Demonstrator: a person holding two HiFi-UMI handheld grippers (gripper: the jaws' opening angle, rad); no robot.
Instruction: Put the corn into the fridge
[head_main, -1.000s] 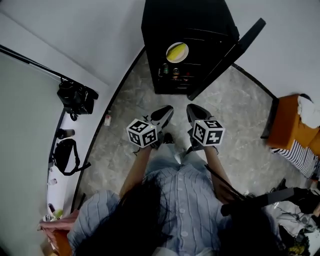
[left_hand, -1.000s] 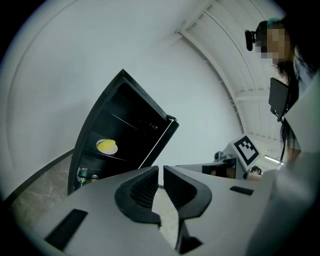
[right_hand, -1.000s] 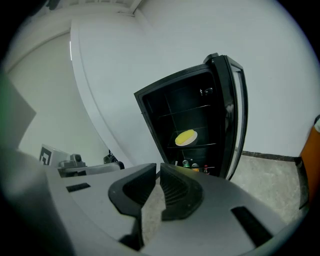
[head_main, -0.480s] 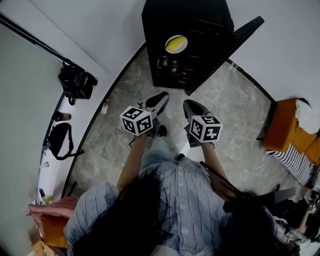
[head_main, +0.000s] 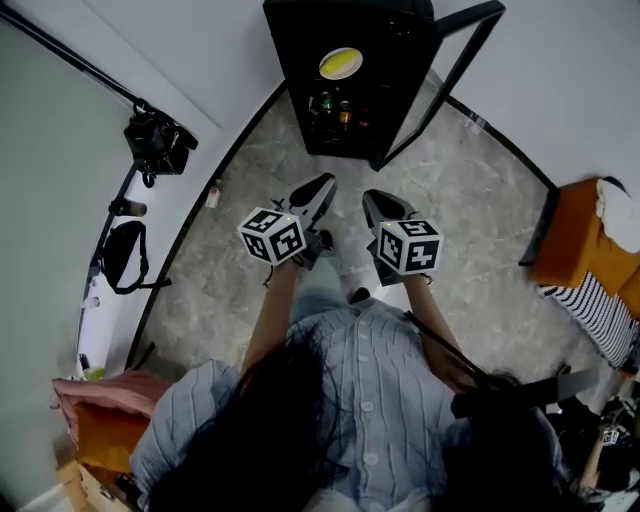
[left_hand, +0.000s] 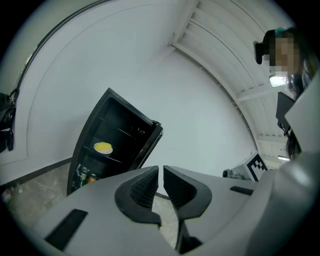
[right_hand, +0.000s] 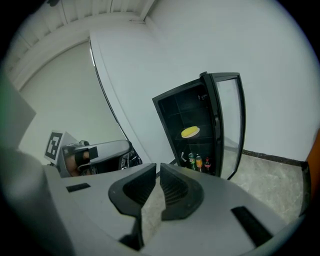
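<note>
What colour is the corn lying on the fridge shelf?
Yellow; the corn shows best in the right gripper view.

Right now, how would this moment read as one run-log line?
fridge: door open | corn: on shelf inside | left gripper: shut, empty | right gripper: shut, empty

Grey stone floor (head_main: 470, 200). Two black bags (head_main: 158, 143) (head_main: 122, 258) lay along the white wall ledge. Small bottle (head_main: 214, 193) stood at the wall's foot. Orange seat (head_main: 580, 245) sat beside striped cloth (head_main: 597, 310). Pink cloth (head_main: 100, 390) lay near.
</note>
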